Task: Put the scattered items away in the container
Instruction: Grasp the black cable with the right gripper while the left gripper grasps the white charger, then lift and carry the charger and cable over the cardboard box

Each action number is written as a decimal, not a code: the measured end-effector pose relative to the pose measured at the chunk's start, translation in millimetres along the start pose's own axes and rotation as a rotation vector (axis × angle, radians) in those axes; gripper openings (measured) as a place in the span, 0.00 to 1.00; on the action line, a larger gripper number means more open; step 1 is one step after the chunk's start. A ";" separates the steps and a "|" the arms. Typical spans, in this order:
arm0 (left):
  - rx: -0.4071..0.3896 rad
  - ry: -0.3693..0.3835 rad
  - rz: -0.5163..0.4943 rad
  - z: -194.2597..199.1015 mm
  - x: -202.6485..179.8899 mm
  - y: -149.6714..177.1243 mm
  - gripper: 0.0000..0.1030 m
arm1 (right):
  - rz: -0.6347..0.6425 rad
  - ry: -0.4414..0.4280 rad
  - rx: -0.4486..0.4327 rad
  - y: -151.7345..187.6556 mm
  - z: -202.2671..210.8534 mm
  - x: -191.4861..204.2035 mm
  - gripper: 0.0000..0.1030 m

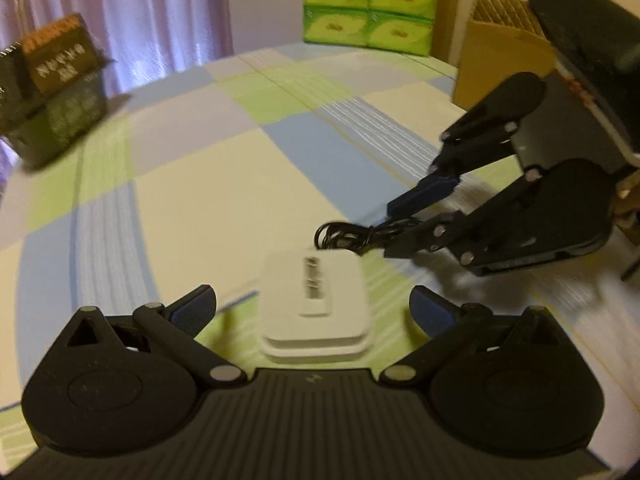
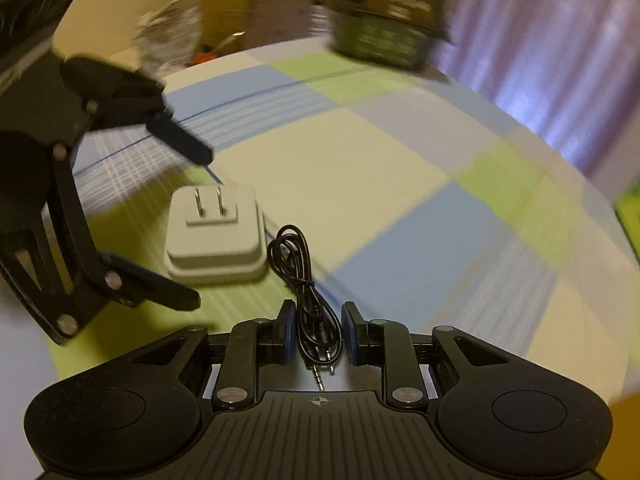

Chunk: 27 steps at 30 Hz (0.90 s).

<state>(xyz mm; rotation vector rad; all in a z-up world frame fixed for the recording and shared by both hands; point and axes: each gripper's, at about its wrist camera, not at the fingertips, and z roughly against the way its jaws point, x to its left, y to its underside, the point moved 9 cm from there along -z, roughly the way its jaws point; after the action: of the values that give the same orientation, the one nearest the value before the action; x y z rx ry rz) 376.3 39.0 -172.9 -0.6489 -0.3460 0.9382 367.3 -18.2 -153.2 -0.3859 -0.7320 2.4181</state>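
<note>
A white plug charger (image 1: 316, 304) lies prongs-up on the checked cloth, between the wide-apart fingers of my open left gripper (image 1: 314, 310); the fingers do not touch it. In the right wrist view the charger (image 2: 216, 236) sits just left of a bundled black audio cable (image 2: 304, 280). My right gripper (image 2: 319, 332) has its pads close against the cable's sides, with the plugs lying behind them. From the left wrist view, the right gripper (image 1: 390, 230) reaches in at the right, the cable (image 1: 344, 236) at its tips. A dark green and brown box (image 1: 56, 92) (image 2: 384, 28) stands far back.
A checked cloth (image 1: 240, 184) in blue, green and cream covers the table. Green tissue packs (image 1: 368, 4) are stacked at the far edge. A cardboard box (image 1: 500, 60) stands at the right. Purple curtains (image 1: 120, 12) hang behind. Both views are motion-blurred.
</note>
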 end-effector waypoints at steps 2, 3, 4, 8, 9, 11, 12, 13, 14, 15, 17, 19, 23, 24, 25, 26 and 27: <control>0.035 0.004 -0.026 -7.0 -7.7 4.9 0.88 | -0.039 0.010 0.011 8.6 8.8 -0.7 0.26; 0.043 0.001 -0.034 -9.8 -9.2 6.3 0.87 | -0.053 0.013 0.019 13.1 13.2 -1.5 0.26; 0.041 0.001 -0.029 -10.7 -9.3 6.4 0.86 | -0.065 0.016 0.025 17.2 17.8 -2.7 0.26; 0.024 -0.012 0.026 -11.4 -3.9 3.7 0.73 | -0.166 0.000 0.041 30.8 33.6 -8.1 0.26; 0.019 -0.015 0.047 -11.9 -2.3 3.3 0.70 | -0.189 -0.008 0.040 34.5 37.4 -7.1 0.26; 0.013 -0.020 0.067 -10.5 -0.8 2.2 0.65 | -0.204 -0.004 0.036 43.1 44.6 -2.9 0.26; 0.012 -0.021 0.068 -8.9 -0.5 1.2 0.59 | -0.206 0.002 0.034 47.3 47.0 -1.0 0.26; 0.014 -0.015 0.068 -7.8 -0.6 0.0 0.59 | -0.205 0.006 0.032 50.1 48.4 0.7 0.26; 0.018 -0.005 0.067 -7.3 -1.6 -0.4 0.58 | -0.198 0.009 0.032 52.5 49.3 2.9 0.26; 0.023 0.007 0.061 -6.7 -3.7 -0.3 0.58 | -0.186 0.012 0.029 53.9 51.1 5.2 0.26; 0.031 0.030 0.039 -7.1 -9.1 -1.0 0.58 | -0.159 0.018 0.023 54.9 54.4 8.6 0.26; 0.037 0.058 0.008 -7.9 -16.9 -1.3 0.58 | -0.135 0.017 0.022 55.8 55.6 9.6 0.26; 0.044 0.073 -0.051 -7.5 -29.9 0.3 0.58 | -0.114 0.004 0.016 57.2 52.0 6.2 0.26; 0.043 0.075 -0.051 -7.7 -30.9 0.4 0.58 | -0.114 0.001 0.015 56.9 51.4 5.5 0.26; 0.041 0.076 -0.053 -7.9 -31.7 0.5 0.58 | -0.118 0.000 0.013 56.7 50.9 4.8 0.26; 0.040 0.077 -0.058 -8.2 -32.5 0.5 0.58 | -0.126 -0.002 0.011 56.5 50.5 3.9 0.26; 0.039 0.077 -0.062 -8.3 -33.4 0.6 0.58 | -0.138 -0.007 0.008 56.8 49.9 2.9 0.26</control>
<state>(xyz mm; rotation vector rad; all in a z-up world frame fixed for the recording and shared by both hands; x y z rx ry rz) 361.8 8.5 -179.6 -0.6339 -0.2767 0.8568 318.9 -75.9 -146.1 -0.3135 -0.7270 2.2928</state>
